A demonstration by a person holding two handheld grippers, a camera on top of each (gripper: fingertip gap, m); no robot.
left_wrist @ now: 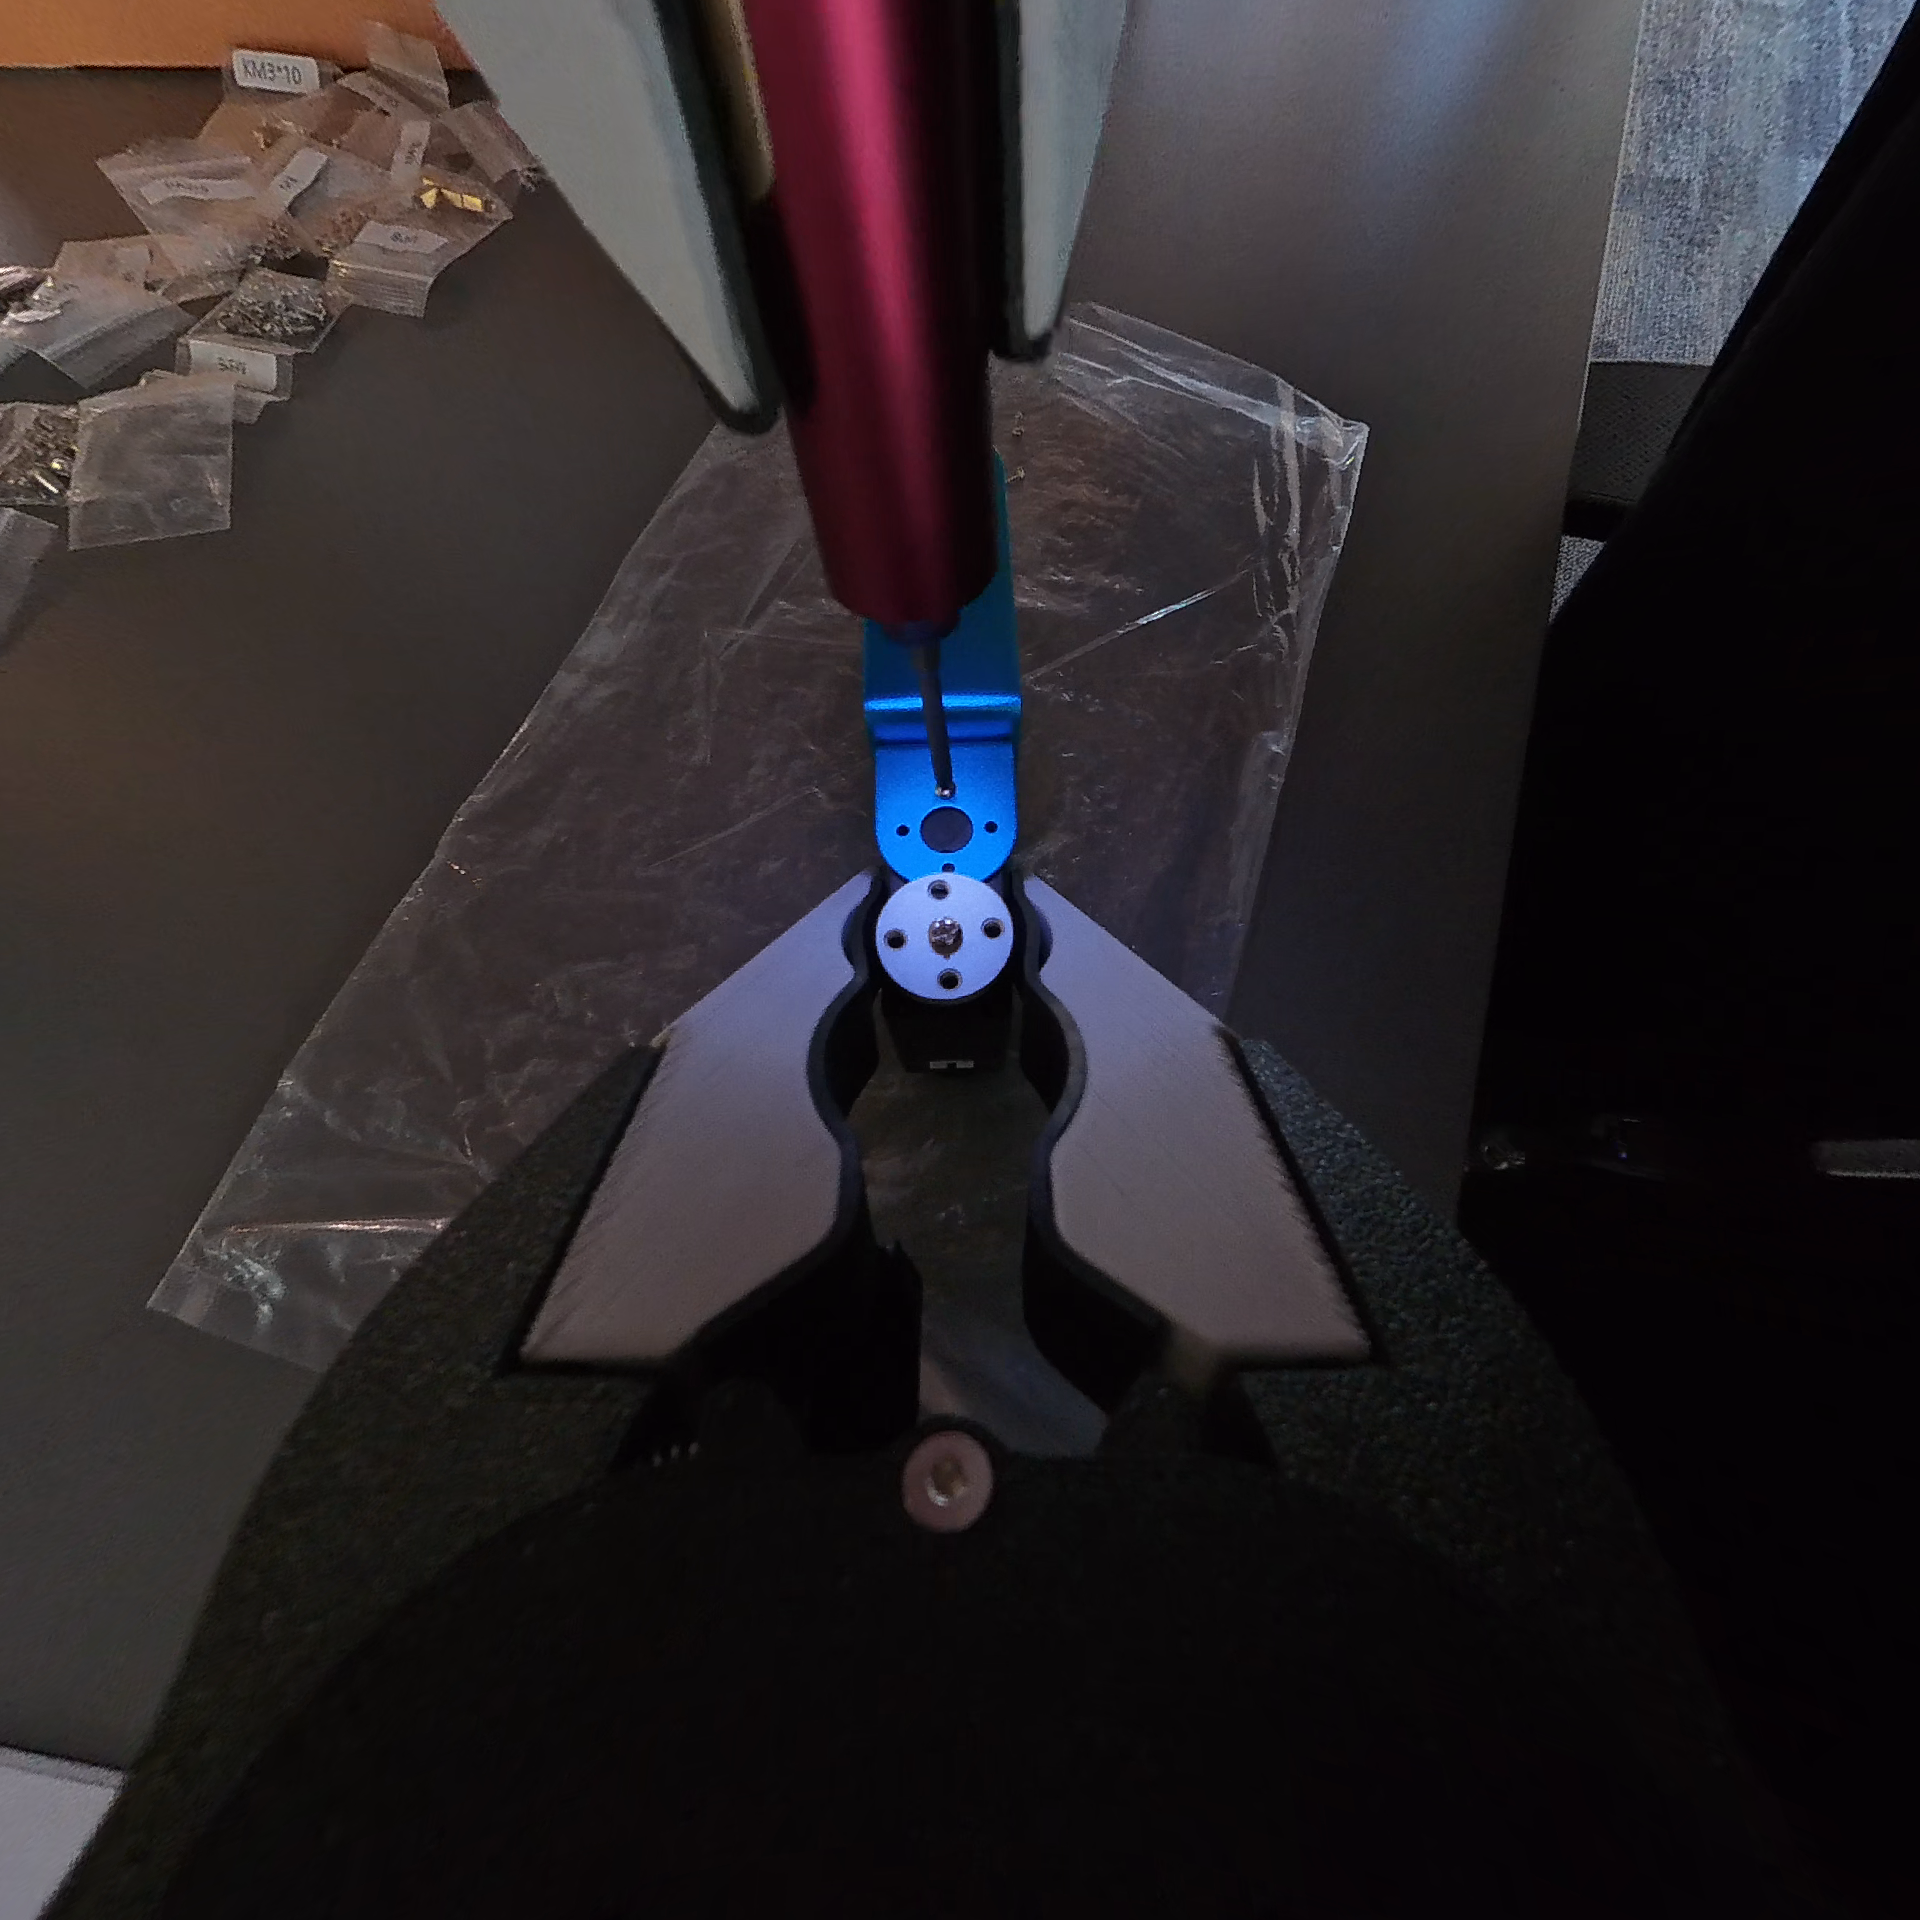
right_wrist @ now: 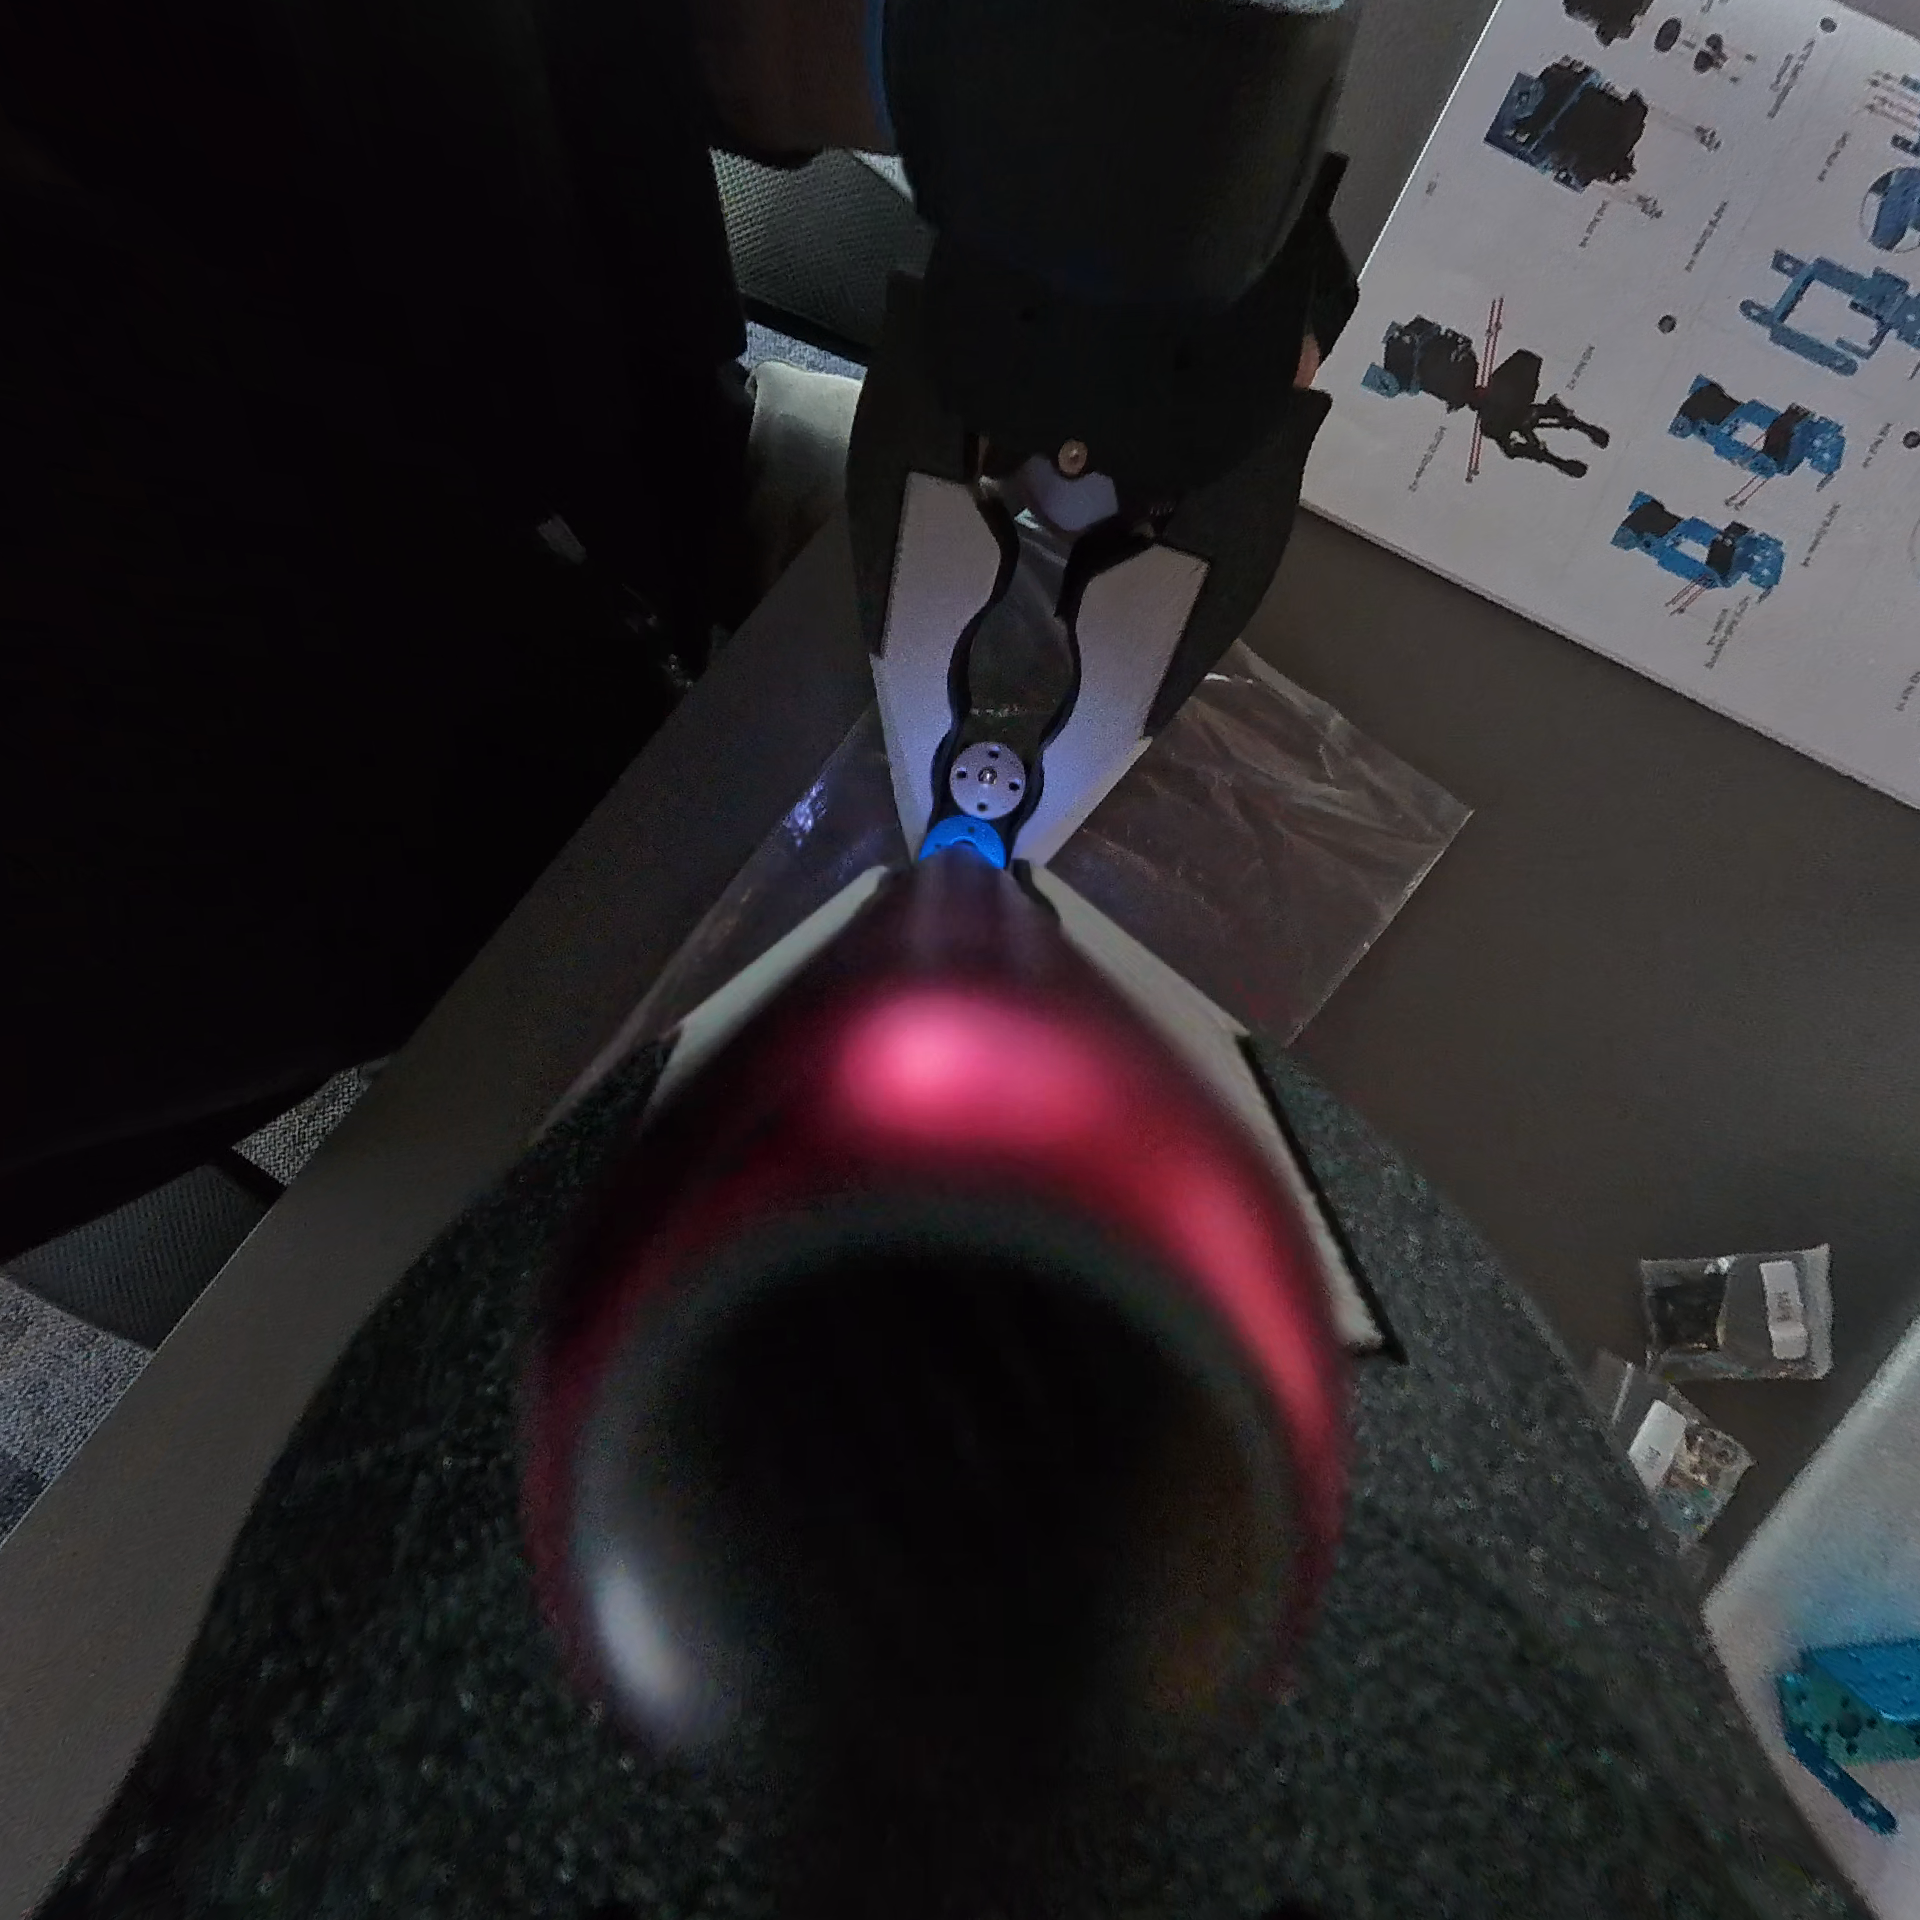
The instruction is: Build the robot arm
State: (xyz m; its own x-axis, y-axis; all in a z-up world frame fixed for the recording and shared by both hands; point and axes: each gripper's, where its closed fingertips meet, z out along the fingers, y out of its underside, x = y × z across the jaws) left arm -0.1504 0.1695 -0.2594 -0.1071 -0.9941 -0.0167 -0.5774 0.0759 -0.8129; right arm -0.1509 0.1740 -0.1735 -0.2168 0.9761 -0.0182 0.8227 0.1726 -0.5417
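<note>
My left gripper (left_wrist: 943,894) is shut on a small black servo with a round silver horn (left_wrist: 940,940) on top; it also shows in the right wrist view (right_wrist: 985,790). A blue metal bracket (left_wrist: 945,769) stands just beyond the horn, over a clear plastic bag (left_wrist: 665,831). My right gripper (right_wrist: 951,873) is shut on a magenta screwdriver (right_wrist: 935,1299), whose body fills that view. In the left wrist view the screwdriver (left_wrist: 883,395) comes down from above and its thin bit (left_wrist: 938,727) touches a hole in the bracket's face.
Several small clear bags of screws (left_wrist: 208,301) lie at the far left of the dark table. A white instruction sheet with blue diagrams (right_wrist: 1662,343) lies at the right. More small bags (right_wrist: 1725,1320) and a blue part (right_wrist: 1829,1745) on white foam lie near it.
</note>
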